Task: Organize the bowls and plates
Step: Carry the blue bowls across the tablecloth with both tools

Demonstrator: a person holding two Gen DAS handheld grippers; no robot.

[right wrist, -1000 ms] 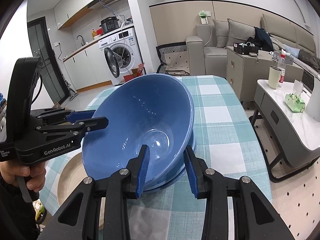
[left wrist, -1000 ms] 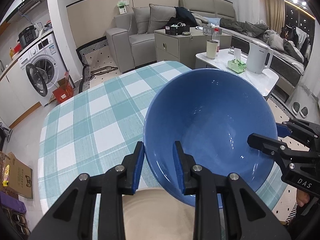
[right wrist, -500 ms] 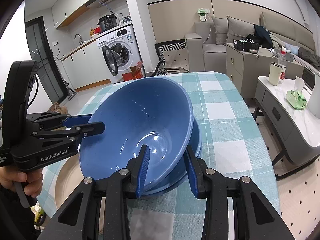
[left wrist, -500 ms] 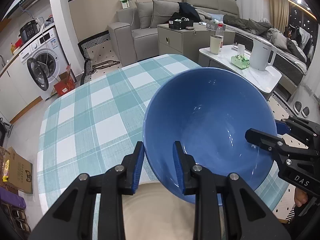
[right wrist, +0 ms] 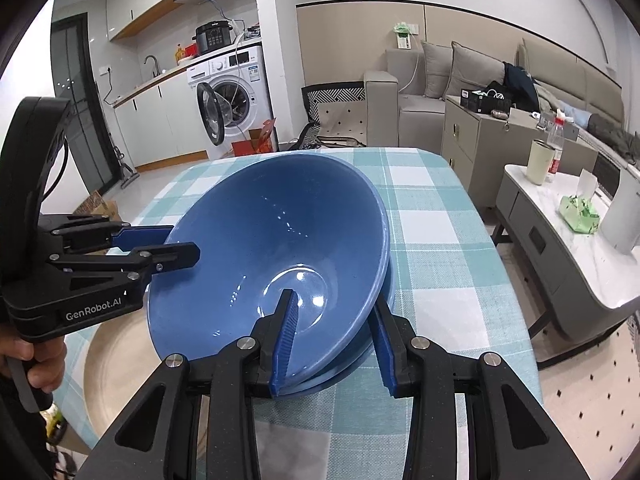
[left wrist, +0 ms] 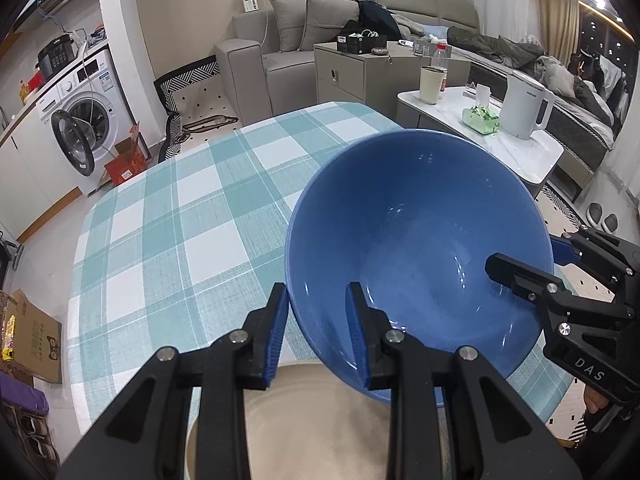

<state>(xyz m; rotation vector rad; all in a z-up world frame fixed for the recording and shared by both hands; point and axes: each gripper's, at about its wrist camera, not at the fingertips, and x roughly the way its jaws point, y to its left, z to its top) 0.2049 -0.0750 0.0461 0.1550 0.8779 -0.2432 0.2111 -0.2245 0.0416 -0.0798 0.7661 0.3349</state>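
A large blue bowl [left wrist: 420, 240] is held tilted between both grippers over the checked table. My left gripper [left wrist: 316, 332] is shut on its near rim, one finger inside and one outside. My right gripper [right wrist: 334, 340] is shut on the opposite rim of the bowl [right wrist: 272, 256] the same way. A second blue bowl [right wrist: 386, 280] sits under it on the table, only its rim showing. A beige plate [left wrist: 316, 424] lies under the left gripper and also shows at the left in the right wrist view [right wrist: 108, 364].
The teal checked tablecloth [left wrist: 180, 232] covers the round table. A side table with a white kettle [left wrist: 524, 104], a cup and a tissue pack stands to the right. A sofa and a washing machine [left wrist: 88, 120] are beyond.
The tilted bowl has come down a little and sits closer onto the bowl beneath. Both grippers keep their hold on its rim.
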